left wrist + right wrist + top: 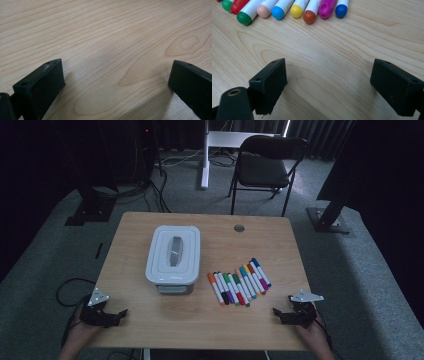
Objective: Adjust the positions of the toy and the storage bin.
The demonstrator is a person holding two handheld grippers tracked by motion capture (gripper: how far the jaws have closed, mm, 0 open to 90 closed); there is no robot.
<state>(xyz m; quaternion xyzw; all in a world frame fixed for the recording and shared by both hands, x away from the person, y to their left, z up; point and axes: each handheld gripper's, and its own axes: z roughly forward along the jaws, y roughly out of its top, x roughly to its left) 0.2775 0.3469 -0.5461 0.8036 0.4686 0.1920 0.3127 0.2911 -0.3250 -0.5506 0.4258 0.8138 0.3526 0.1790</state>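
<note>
A white lidded plastic box [173, 258] with a grey handle sits on the wooden table [150, 330], left of centre. To its right lies a row of several coloured markers [239, 283], side by side. Their capped ends [297, 10] run along the top of the right gripper view. My left gripper [120, 315] rests at the table's near left corner, open, with bare wood between its jaws [117, 80]. My right gripper [277, 315] rests at the near right corner, open, its jaws apart on bare wood [329, 82] just short of the markers.
A black folding chair [264, 167] stands beyond the table's far edge, beside a white desk leg [204, 155]. A round grommet hole [239, 228] sits near the table's far edge. Black stands [90, 205] flank the table on grey carpet.
</note>
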